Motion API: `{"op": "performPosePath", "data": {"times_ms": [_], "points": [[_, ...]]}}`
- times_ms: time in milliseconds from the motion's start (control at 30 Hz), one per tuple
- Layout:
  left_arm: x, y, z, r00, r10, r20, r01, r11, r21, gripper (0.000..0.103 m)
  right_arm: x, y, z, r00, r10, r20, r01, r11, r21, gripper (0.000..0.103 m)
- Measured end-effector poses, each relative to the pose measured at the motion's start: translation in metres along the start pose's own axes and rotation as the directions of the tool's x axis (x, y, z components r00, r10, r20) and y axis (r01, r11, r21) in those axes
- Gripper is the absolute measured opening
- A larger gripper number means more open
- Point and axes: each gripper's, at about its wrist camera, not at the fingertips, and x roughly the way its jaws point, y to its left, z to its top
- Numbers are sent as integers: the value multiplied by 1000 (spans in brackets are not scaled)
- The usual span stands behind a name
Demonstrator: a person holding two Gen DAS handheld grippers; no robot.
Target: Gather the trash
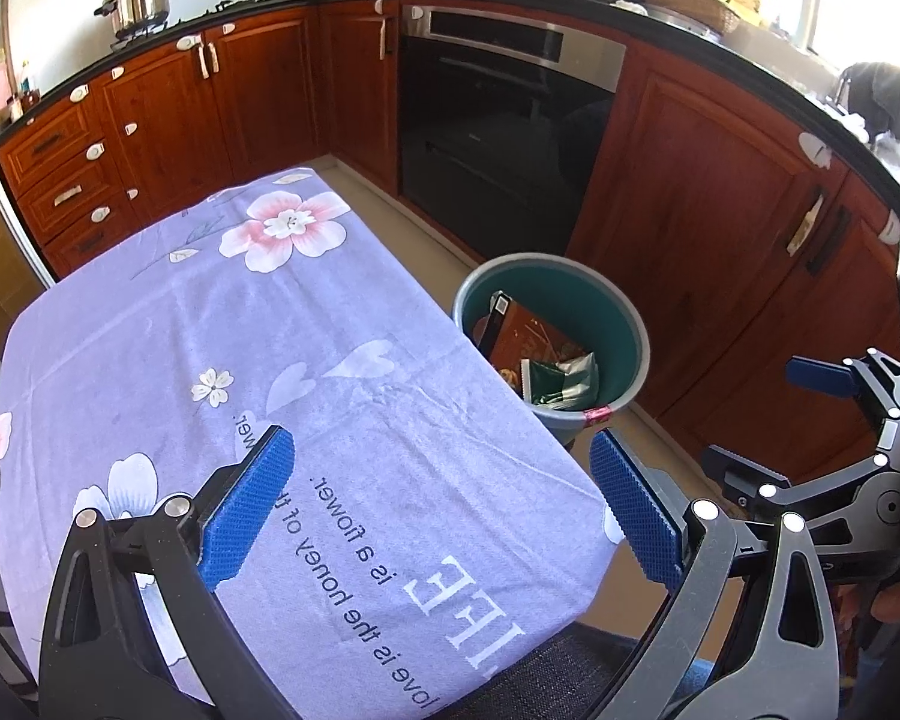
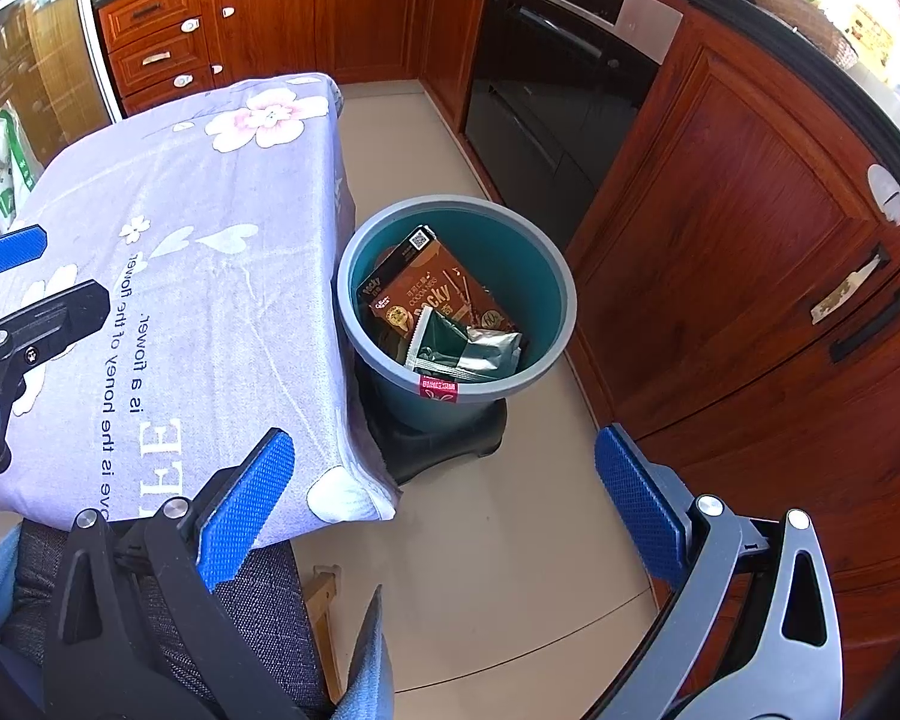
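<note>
A teal trash bin stands on the floor beside the table; it also shows in the left wrist view. Inside lie a brown Pocky box and a green foil wrapper; both show in the left wrist view too, the box and the wrapper. My left gripper is open and empty above the near end of the table with the purple flowered cloth. My right gripper is open and empty above the floor, near the bin.
Red-brown kitchen cabinets and a black oven run behind and right of the bin. The bin sits on a black base. A grey chair seat is below the table edge. Beige floor lies in front.
</note>
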Motion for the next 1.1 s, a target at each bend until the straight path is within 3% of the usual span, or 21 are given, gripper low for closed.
{"op": "performPosePath", "data": {"times_ms": [1100], "points": [[3,-4,0,1000,18,-15,-18,999,26,99,0,-5,8,1000,-17,-7,17,1000,-7,96]]}}
